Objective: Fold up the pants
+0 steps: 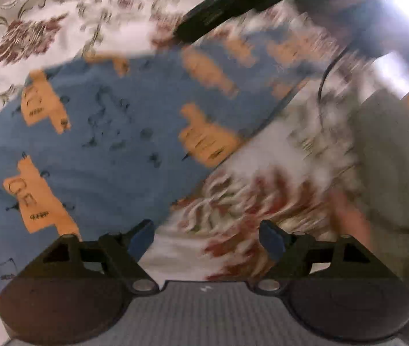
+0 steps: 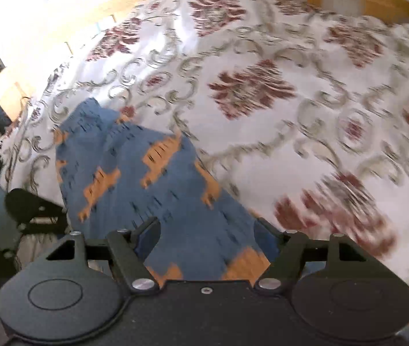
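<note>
Both grippers, the left gripper [image 1: 207, 240] and right gripper [image 2: 207, 239], hung wide open and empty, the blue printed pants [image 2: 147, 178] lying ahead on the floral bedspread [image 2: 291, 92], apparently awaiting a grasp.

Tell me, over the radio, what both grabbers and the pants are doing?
Left gripper open, empty, over the bedspread beside the pants. Right gripper open above the pants, nothing clamped. Pants flat on bed. Nothing in the way.
</note>
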Action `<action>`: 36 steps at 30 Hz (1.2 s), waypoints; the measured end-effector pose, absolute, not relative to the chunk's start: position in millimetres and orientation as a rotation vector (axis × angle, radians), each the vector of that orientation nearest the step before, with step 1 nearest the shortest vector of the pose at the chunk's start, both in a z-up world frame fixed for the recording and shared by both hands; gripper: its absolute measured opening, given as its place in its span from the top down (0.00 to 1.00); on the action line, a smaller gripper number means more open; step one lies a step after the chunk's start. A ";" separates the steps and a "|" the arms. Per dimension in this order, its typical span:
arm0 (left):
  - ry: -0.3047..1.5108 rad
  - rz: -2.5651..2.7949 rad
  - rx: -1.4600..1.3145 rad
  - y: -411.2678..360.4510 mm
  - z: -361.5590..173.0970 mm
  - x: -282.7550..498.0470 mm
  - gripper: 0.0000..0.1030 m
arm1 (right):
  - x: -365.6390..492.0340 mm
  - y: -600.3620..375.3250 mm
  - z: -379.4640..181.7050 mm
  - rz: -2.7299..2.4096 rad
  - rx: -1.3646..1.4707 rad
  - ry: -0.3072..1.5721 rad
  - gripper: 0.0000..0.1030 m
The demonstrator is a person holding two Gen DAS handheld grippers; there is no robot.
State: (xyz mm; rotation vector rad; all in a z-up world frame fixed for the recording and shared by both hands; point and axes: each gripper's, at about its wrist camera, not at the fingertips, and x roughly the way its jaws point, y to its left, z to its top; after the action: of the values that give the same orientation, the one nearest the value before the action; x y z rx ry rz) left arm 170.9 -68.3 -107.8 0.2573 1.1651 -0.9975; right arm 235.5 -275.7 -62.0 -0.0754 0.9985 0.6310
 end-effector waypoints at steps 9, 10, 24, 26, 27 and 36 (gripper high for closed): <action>0.888 -0.621 0.077 -18.8 -80.9 266.4 0.19 | 318.9 -233.5 -89.2 0.690 0.028 0.970 0.42; 0.904 -0.596 0.054 -15.8 -89.0 277.4 0.25 | 324.4 -230.7 -92.5 0.700 0.037 0.973 0.48; 1.005 -0.643 0.131 18.4 -109.1 254.5 0.32 | 343.8 -179.0 -114.1 0.888 0.010 1.089 0.67; 0.999 -0.633 0.113 29.4 -102.5 256.6 0.30 | 345.9 -176.3 -112.9 0.873 0.020 1.100 0.67; 0.996 -0.617 0.111 34.8 -100.5 258.3 0.26 | 348.1 -174.4 -114.3 0.858 0.013 1.106 0.67; 1.101 -0.346 -0.061 103.8 -109.1 285.4 0.61 | 357.1 -185.1 -117.5 0.659 0.069 1.043 0.99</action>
State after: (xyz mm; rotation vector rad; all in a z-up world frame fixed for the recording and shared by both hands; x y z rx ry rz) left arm 285.4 103.8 -109.1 -0.0606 1.1009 -0.3455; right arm 357.0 -185.1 -117.5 0.0689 1.0427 0.6591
